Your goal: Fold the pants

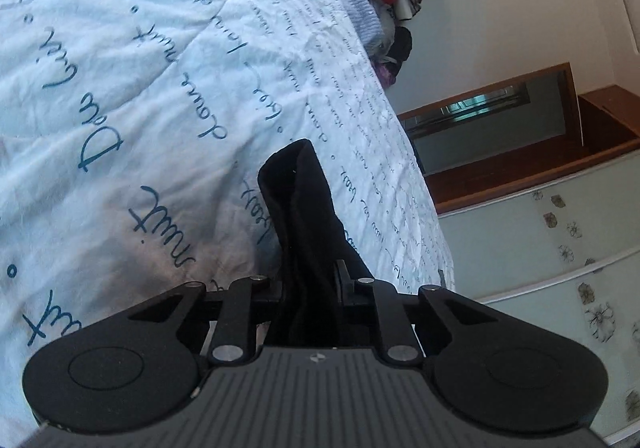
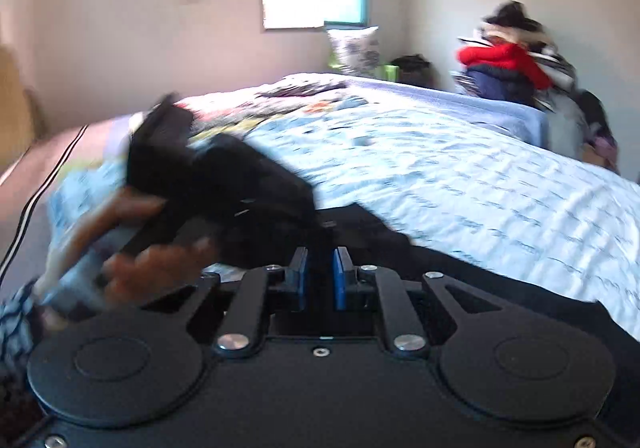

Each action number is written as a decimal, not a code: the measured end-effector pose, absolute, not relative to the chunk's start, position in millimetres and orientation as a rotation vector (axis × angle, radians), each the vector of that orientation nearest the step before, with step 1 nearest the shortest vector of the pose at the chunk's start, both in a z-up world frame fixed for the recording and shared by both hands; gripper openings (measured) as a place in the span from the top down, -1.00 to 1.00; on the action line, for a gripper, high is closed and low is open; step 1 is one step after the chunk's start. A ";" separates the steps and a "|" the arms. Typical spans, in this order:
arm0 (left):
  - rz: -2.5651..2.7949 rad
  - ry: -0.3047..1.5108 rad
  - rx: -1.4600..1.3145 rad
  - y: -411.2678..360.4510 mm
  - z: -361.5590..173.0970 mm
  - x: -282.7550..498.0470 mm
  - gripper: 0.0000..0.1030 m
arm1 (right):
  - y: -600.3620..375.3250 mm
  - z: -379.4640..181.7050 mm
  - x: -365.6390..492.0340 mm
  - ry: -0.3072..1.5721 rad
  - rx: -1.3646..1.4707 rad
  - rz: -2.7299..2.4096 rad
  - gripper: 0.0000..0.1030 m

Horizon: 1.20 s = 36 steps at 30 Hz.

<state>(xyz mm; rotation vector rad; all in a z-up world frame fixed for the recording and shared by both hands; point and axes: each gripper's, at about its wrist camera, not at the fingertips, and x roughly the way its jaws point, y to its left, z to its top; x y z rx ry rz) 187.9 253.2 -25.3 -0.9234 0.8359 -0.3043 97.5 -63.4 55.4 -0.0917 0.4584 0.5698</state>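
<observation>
1. Carrying the fold across is the step in hand, as it looks: the left gripper [image 1: 310, 288] is clenched on a bunched band of the black pants [image 1: 304, 208], which rises straight out from between its jaws, lifted off the bed cover [image 1: 140, 68].
2. The right gripper [image 2: 320, 276] shows a narrow gap between its blue pads [image 2: 340, 280]. Dark cloth lies just ahead of and under the jaws, but whether any of it is pinched cannot be told.
3. To do the step well, the person keeps the left grip firm and moves both ends together, so the cloth lands flat and edge to edge rather than twisted.
4. The pinched band looks thick and rolled — it may need smoothing once it is down.
5. The left wrist view alone shows the clamped cloth sharply, with the printed script of the cover behind the jaws.
6. The right wrist view alone shows the person's left hand [image 2: 136, 248] and its tool to the left of the jaws — blurred by motion — and more of the pants spread ahead of and right of the jaws.
</observation>
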 end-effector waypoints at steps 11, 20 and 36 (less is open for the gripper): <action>-0.337 0.647 -0.516 155.3 62.3 121.7 0.64 | -92.7 54.5 84.1 0.387 -0.058 0.473 0.79; -0.450 0.611 -0.399 70.0 88.5 95.7 0.64 | -173.5 64.7 52.8 0.336 0.083 0.379 0.79; -0.615 0.645 -0.172 -107.7 82.6 77.8 0.53 | -295.3 43.7 26.2 0.333 0.285 0.154 0.79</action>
